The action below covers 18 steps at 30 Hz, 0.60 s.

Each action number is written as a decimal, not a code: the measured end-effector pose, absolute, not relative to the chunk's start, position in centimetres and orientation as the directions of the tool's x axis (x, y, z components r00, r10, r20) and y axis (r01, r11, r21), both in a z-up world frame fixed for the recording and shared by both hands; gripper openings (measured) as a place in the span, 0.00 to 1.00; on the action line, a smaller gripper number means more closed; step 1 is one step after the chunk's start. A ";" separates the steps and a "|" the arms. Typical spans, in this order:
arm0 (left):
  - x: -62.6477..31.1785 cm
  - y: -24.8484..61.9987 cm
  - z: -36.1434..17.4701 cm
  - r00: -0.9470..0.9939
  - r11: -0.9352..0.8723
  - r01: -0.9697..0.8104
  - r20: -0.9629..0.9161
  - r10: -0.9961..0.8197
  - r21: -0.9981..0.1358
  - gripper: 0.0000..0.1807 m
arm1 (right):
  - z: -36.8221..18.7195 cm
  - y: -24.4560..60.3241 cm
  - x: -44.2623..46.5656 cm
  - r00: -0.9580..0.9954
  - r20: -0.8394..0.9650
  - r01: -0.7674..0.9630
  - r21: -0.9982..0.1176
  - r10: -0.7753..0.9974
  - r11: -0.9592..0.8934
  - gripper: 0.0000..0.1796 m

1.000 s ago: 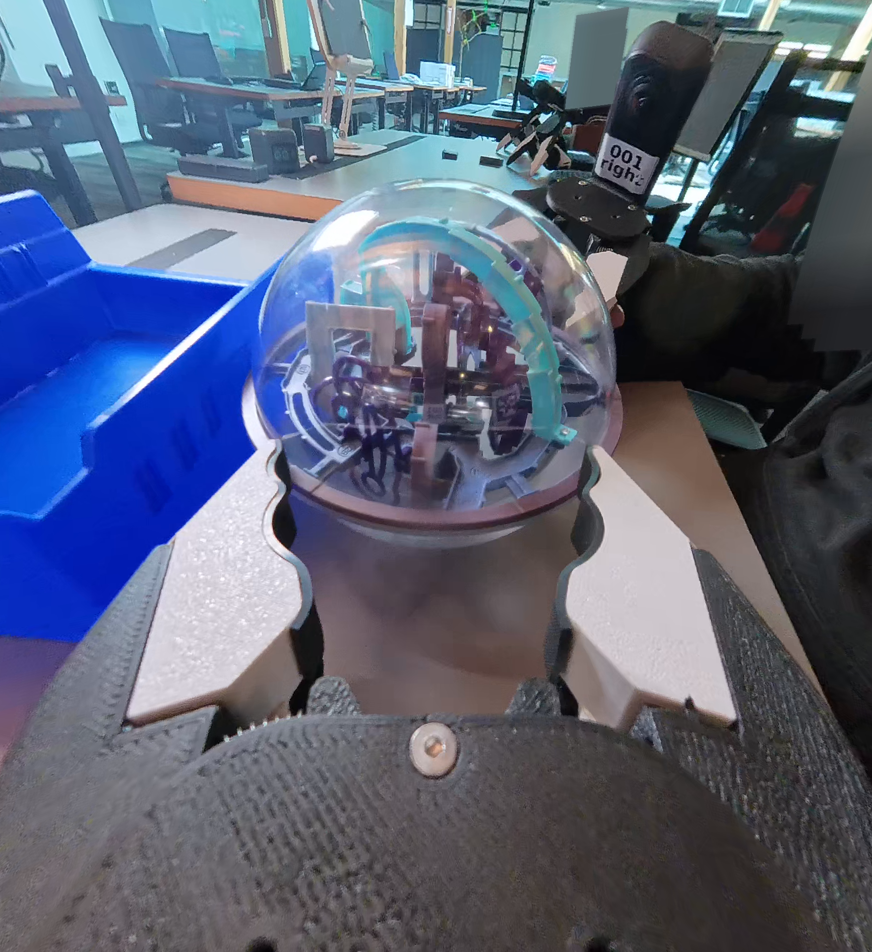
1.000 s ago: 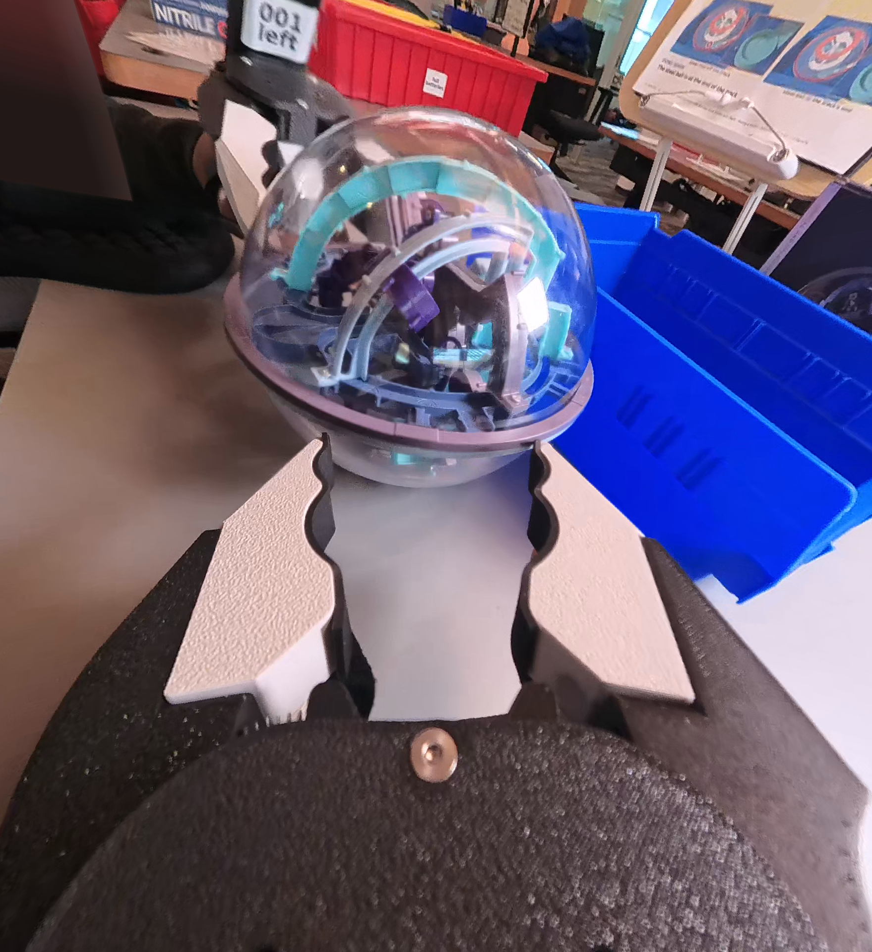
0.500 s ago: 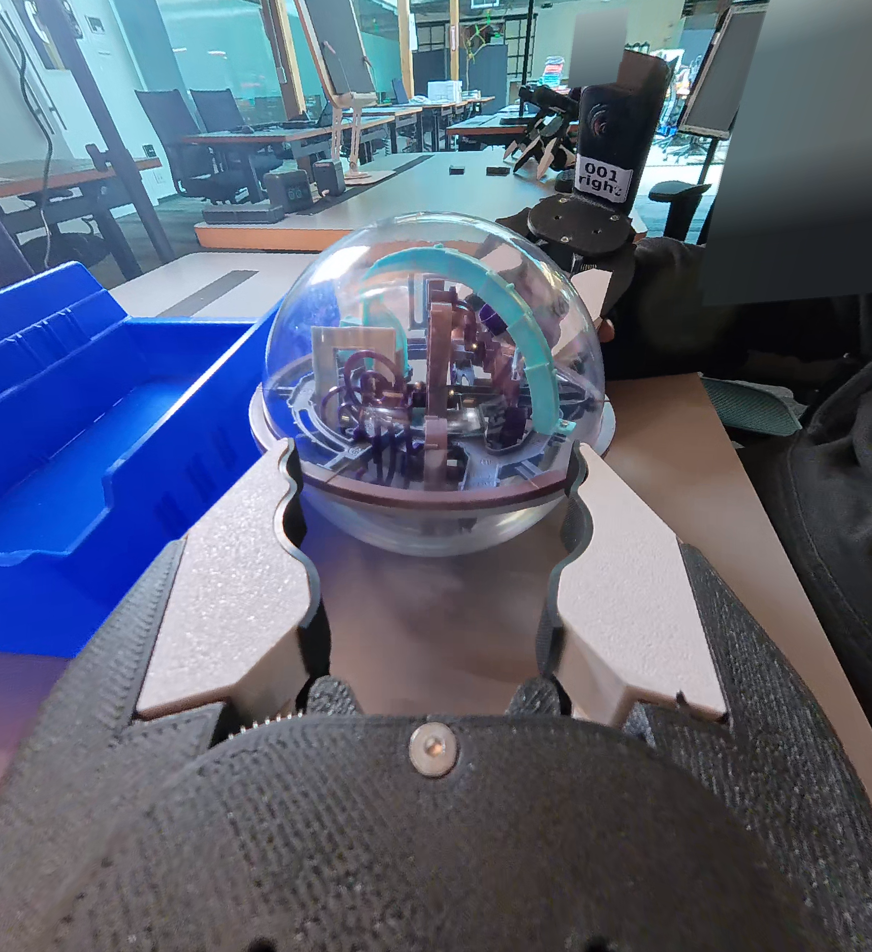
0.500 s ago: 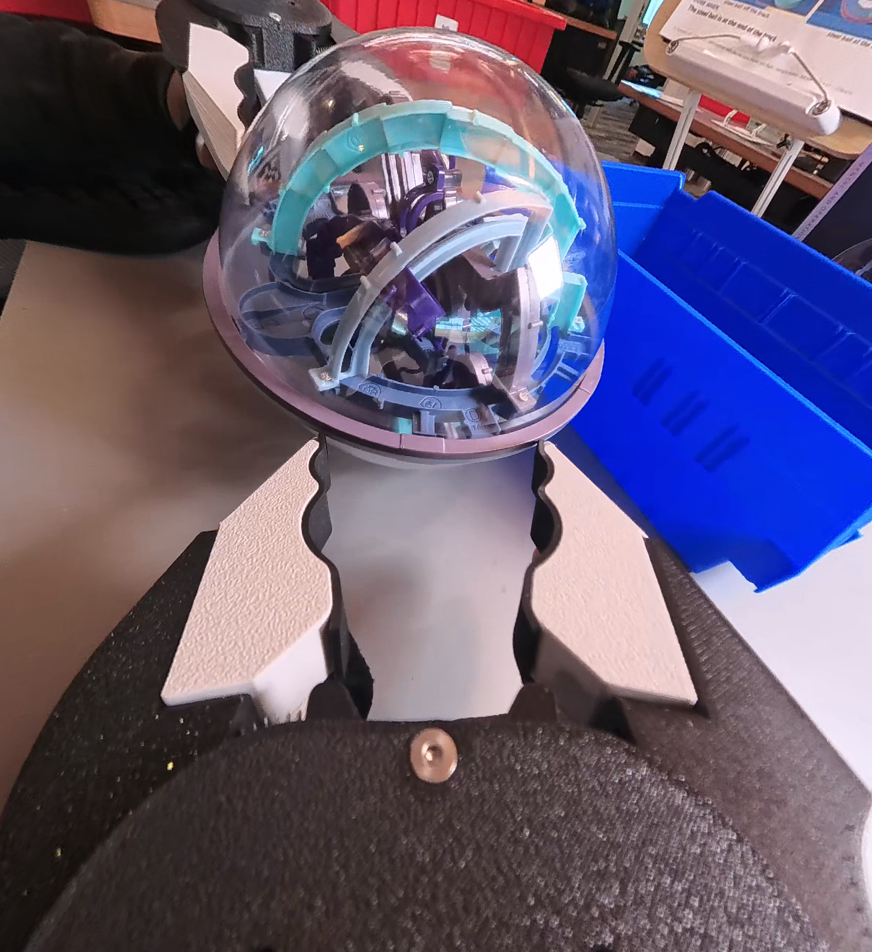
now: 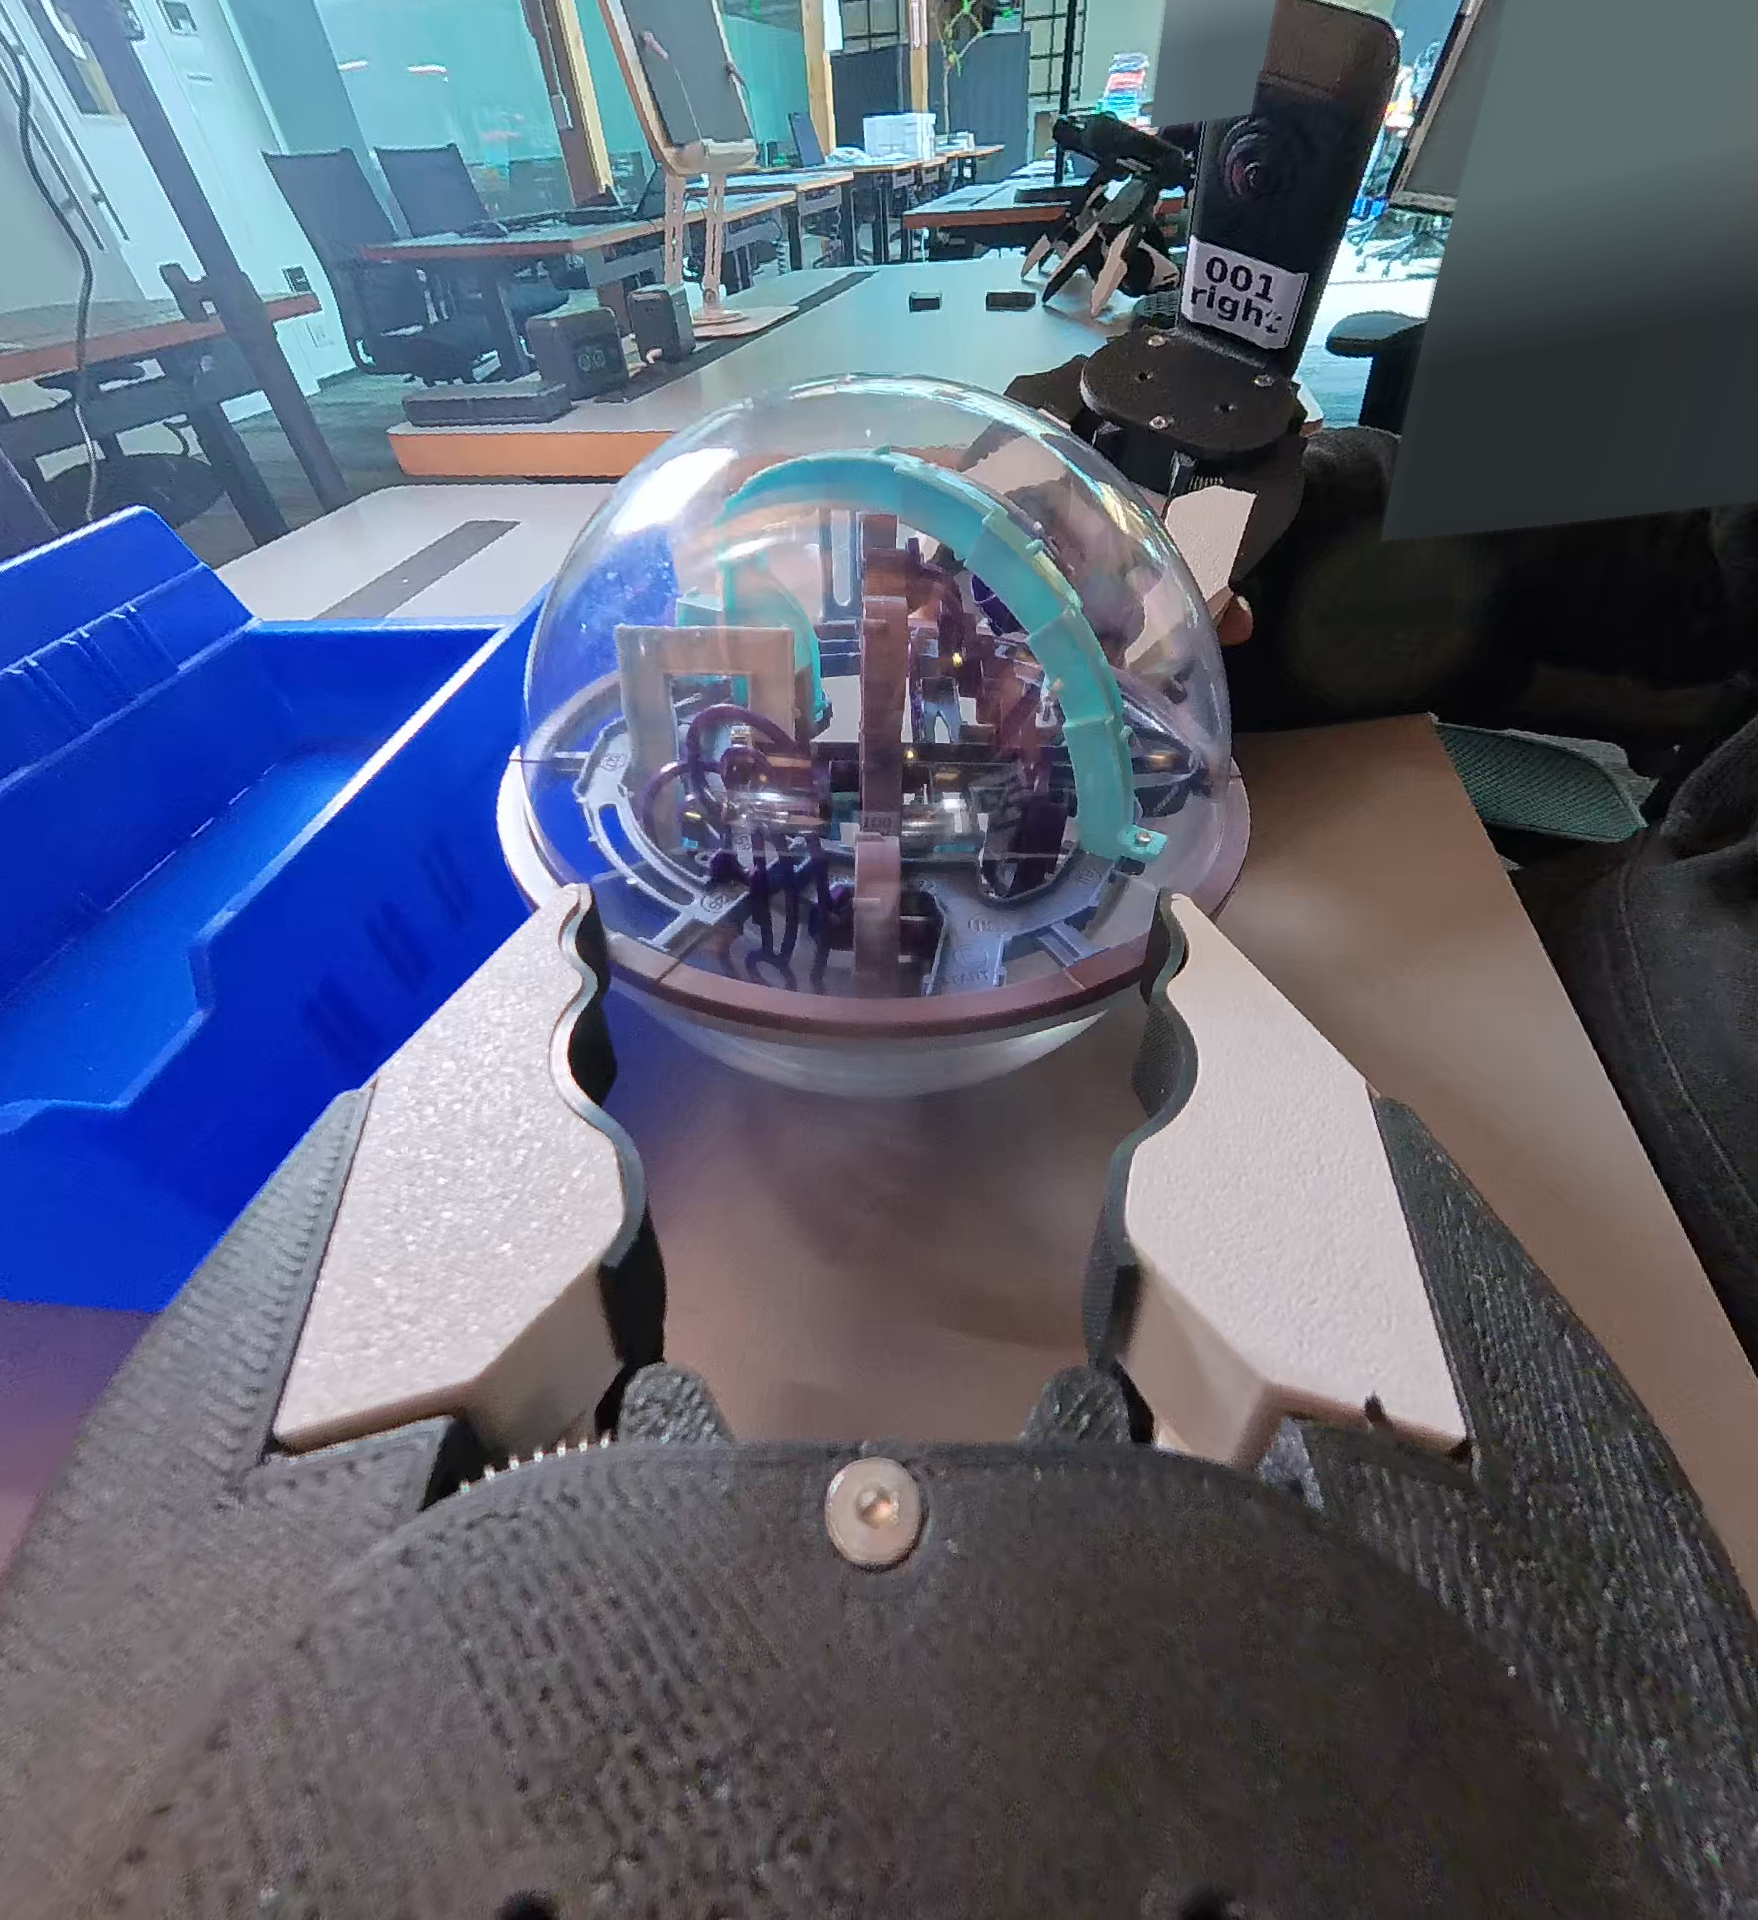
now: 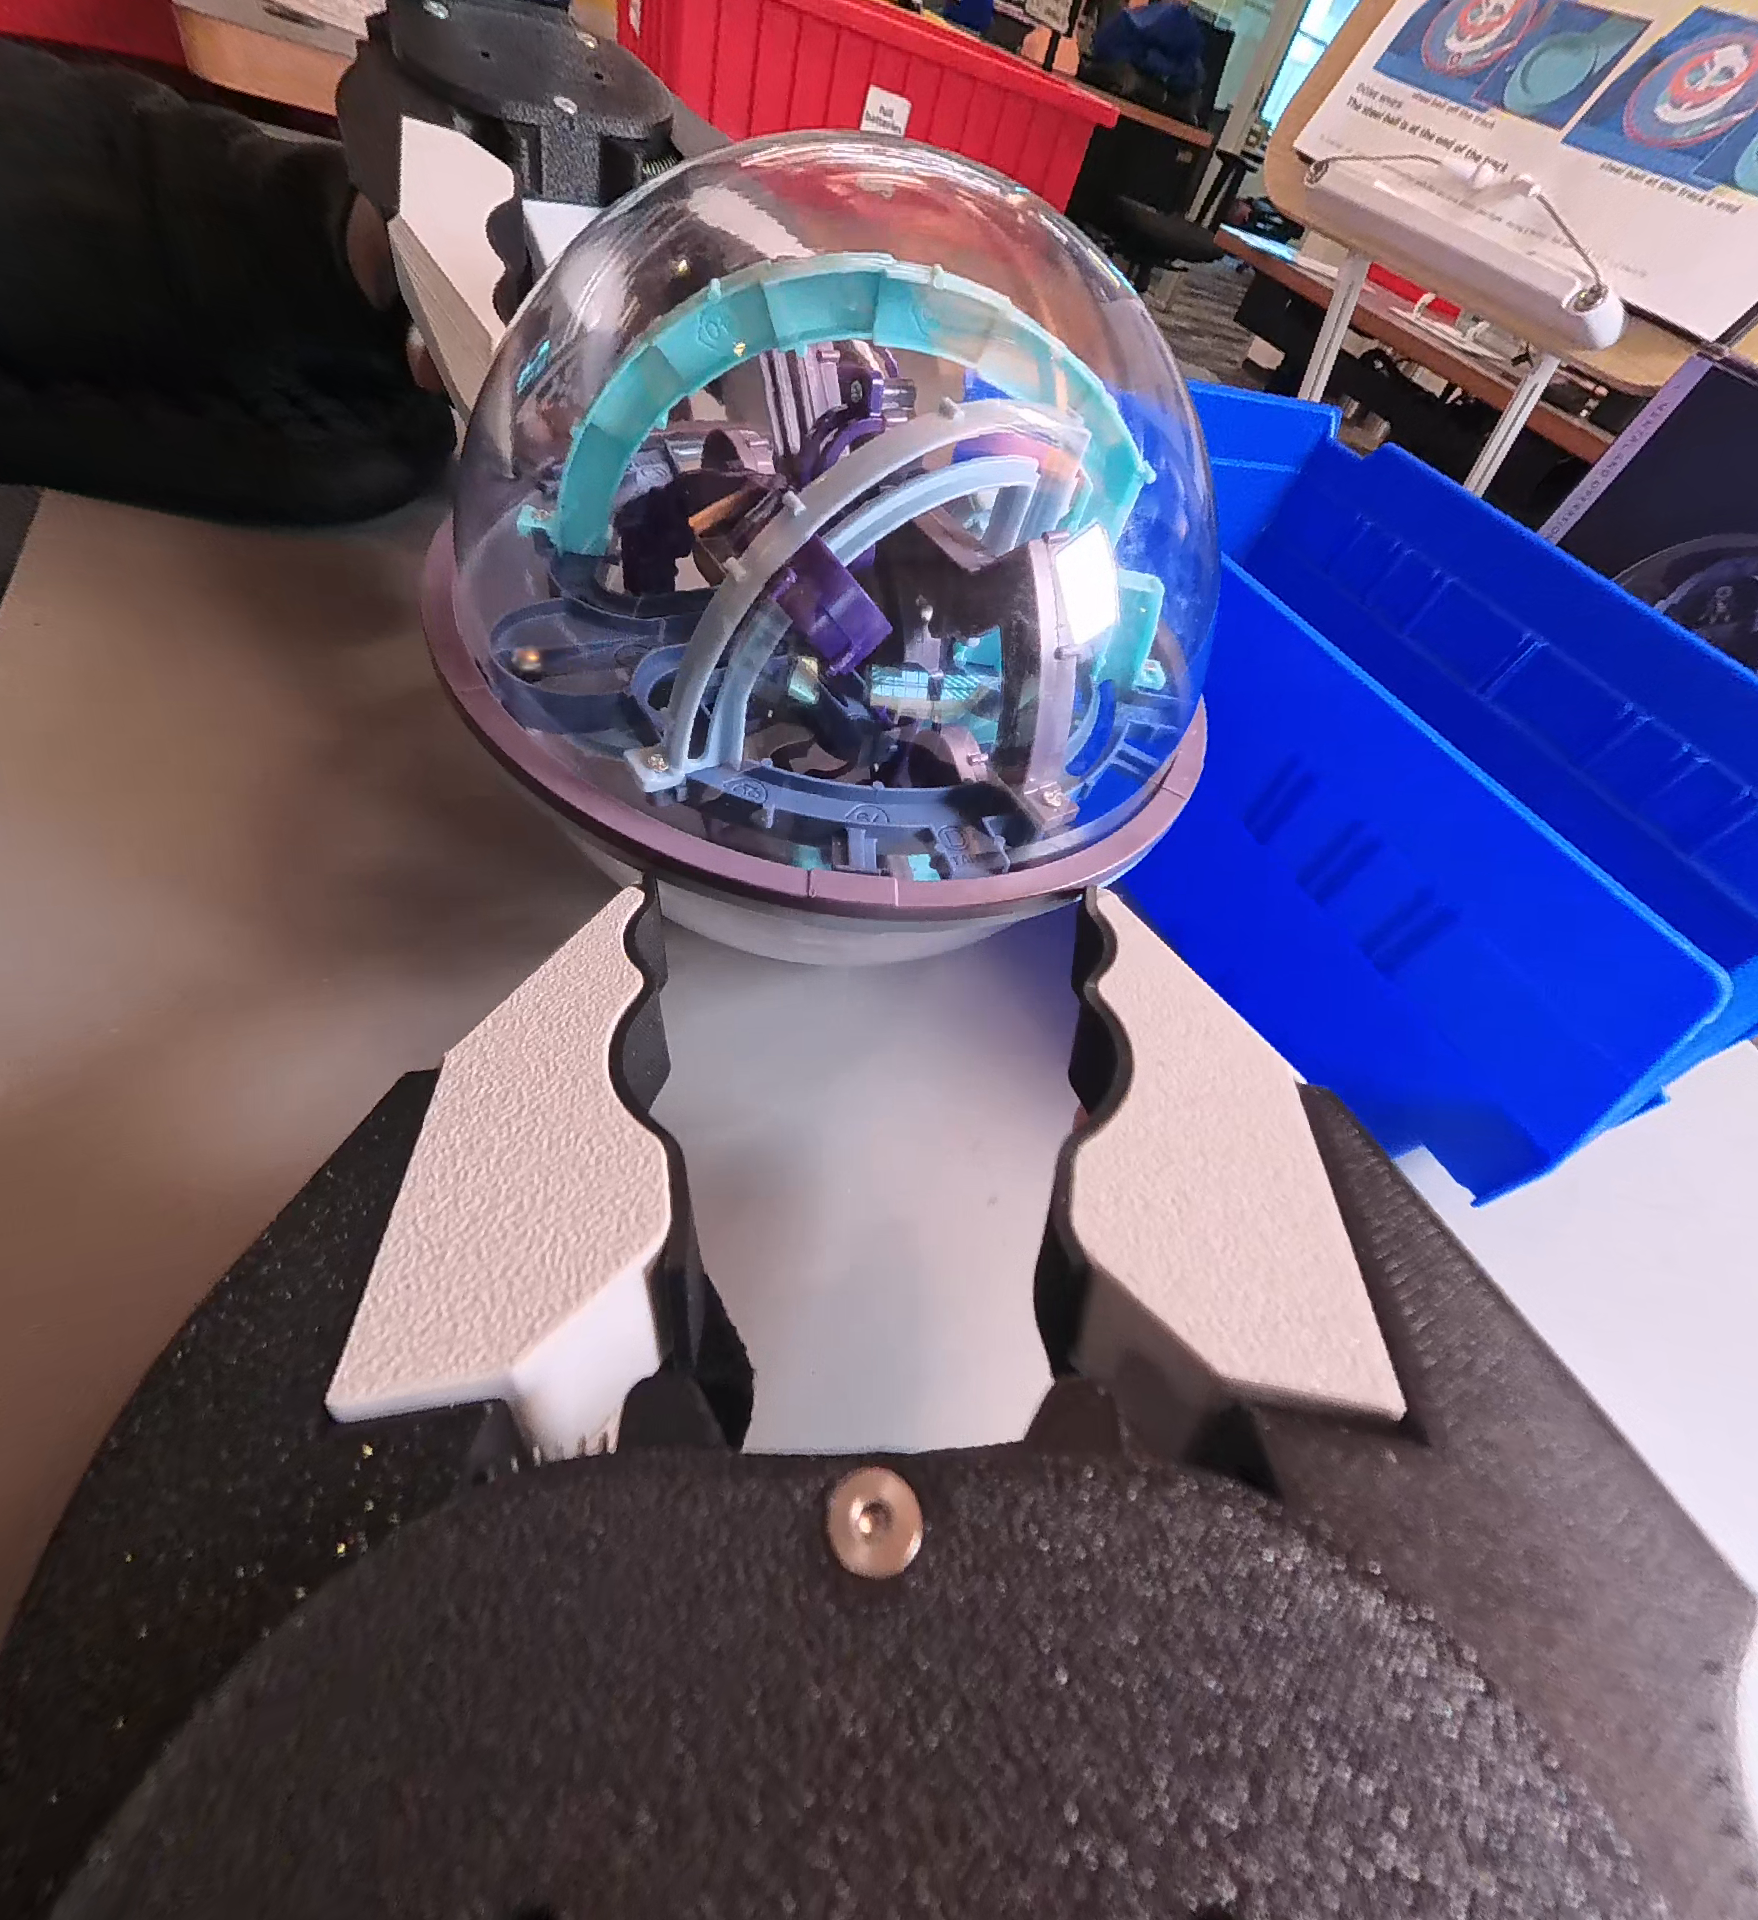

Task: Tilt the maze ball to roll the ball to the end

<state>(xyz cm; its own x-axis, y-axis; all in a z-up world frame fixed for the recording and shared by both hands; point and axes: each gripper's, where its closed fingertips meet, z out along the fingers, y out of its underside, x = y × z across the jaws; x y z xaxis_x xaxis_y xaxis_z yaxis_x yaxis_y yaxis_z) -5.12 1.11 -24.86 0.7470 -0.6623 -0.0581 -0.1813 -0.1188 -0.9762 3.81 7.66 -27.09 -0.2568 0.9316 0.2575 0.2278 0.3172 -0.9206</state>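
Two hand-held grippers are cradling a clear plastic maze ball with teal, purple and grey tracks inside, holding it from opposite sides above a beige tabletop, just beside a blue plastic bin. The left gripper is spreading its white fingers wide, tips pressing on the sphere's brown equator band; the right gripper is clasping the same band at a narrower spread. The tilting step appears to be under way: the band is sloping in the right wrist view, and a small steel ball is sitting on a blue track near the dome's edge. The next move likely calls for a slow, coordinated tilt from both grippers.
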 end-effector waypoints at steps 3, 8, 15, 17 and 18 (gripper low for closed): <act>-5.1 1.1 -24.8 0.748 -0.121 -0.177 -0.054 -0.661 -0.977 0.57 | -27.1 7.7 3.8 -0.255 0.254 0.230 -0.921 0.933 0.313 0.43; -5.1 1.2 -24.8 0.750 -0.120 -0.173 -0.052 -0.660 -0.978 0.57 | -27.1 7.7 3.8 -0.255 0.252 0.230 -0.922 0.933 0.312 0.43; -5.1 1.1 -24.8 0.750 -0.120 -0.174 -0.052 -0.660 -0.977 0.57 | -27.1 7.7 3.8 -0.255 0.252 0.232 -0.921 0.933 0.312 0.43; -5.1 1.1 -24.8 0.750 -0.122 -0.174 -0.051 -0.660 -0.977 0.57 | -27.1 7.7 3.9 -0.256 0.252 0.235 -0.920 0.933 0.312 0.43; -5.1 1.1 -24.8 0.750 -0.123 -0.175 -0.052 -0.660 -0.977 0.57 | -27.1 7.7 3.9 -0.257 0.251 0.236 -0.920 0.933 0.312 0.43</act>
